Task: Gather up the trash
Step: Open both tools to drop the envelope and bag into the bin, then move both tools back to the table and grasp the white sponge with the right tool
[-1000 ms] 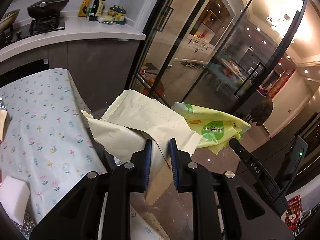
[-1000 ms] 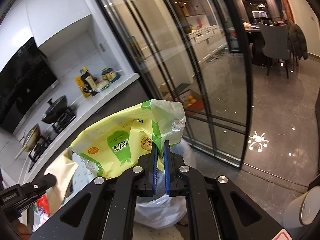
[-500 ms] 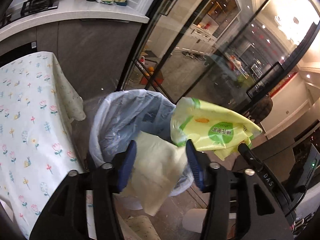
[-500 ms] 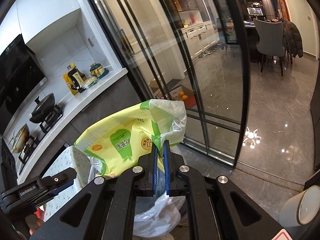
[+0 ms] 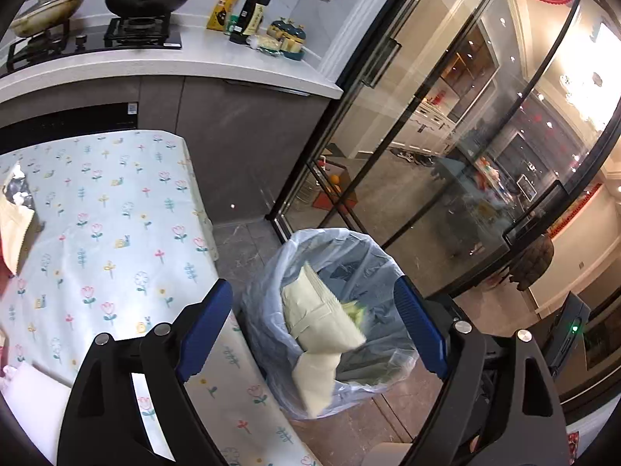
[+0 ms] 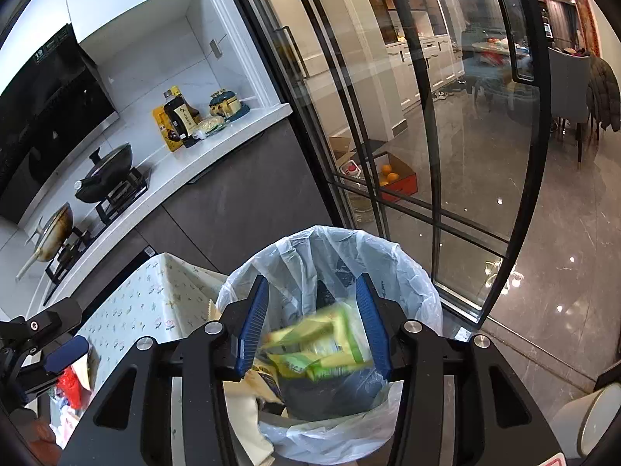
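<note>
A bin with a pale blue liner (image 5: 349,244) (image 6: 392,260) stands on the floor beside the table. My left gripper (image 5: 312,287) hovers over it, its jaws opening wide with nothing pressed between them. A cream wrapper (image 5: 318,318) drops loose into the liner. My right gripper (image 6: 312,283) is also above the bin with its jaws opening. A blurred yellow-green bag (image 6: 322,345) falls free between its fingers, untouched by the pads. The left gripper (image 6: 58,338) shows at the left edge of the right wrist view.
The table with a floral cloth (image 5: 97,213) (image 6: 155,299) sits left of the bin, with a cream wrapper (image 5: 13,225) and a white block (image 5: 27,384) on it. Behind is a kitchen counter (image 5: 194,62) with pans. Glass doors (image 6: 446,155) stand right of the bin.
Both grippers swung from the table side to above the bin and opened. The cream wrapper left the left jaws and the yellow-green bag left the right jaws; both are dropping in.
</note>
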The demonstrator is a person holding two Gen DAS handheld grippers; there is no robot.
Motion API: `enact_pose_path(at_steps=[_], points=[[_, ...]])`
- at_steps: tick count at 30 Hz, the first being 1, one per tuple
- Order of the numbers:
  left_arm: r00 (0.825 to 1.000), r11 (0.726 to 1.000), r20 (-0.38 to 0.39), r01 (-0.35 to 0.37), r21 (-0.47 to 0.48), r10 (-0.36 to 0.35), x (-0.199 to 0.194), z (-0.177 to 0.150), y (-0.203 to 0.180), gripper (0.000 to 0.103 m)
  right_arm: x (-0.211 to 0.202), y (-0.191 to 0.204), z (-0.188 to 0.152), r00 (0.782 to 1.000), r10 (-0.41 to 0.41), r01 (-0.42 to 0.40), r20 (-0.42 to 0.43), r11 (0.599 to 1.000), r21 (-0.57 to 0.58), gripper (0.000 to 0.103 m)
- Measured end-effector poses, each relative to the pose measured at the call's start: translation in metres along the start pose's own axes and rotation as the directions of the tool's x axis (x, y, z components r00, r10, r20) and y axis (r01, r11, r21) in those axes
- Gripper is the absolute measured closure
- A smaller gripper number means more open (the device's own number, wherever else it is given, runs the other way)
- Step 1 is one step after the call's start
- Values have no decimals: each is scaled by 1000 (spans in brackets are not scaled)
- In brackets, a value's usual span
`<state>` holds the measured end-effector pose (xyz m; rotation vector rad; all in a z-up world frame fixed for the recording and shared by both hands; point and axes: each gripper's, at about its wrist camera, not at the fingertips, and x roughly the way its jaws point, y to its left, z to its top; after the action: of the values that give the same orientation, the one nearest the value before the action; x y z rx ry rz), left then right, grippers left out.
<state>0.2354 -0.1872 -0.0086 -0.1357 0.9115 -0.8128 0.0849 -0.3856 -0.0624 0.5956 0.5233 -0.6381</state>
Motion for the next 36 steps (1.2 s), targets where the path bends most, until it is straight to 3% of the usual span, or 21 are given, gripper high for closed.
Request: enact_pose_path(at_steps=[6, 23, 30, 36], points=[[999, 1000, 21, -24, 8, 24, -14, -1, 10, 22, -14, 4, -4, 1000, 2, -2, 10, 1000, 3, 50], [991, 992, 53, -126, -4, 126, -62, -28, 37, 20, -41, 30, -36, 997, 66, -67, -34, 997, -50, 44], [978, 981, 74, -193, -26, 194, -93, -42, 59, 16, -61, 52, -48, 994, 105, -108, -39, 990, -88, 44], [954, 958, 89, -285, -31, 286, -128, -64, 87, 16, -77, 80, -70, 987, 147, -155, -68, 979, -132, 42]])
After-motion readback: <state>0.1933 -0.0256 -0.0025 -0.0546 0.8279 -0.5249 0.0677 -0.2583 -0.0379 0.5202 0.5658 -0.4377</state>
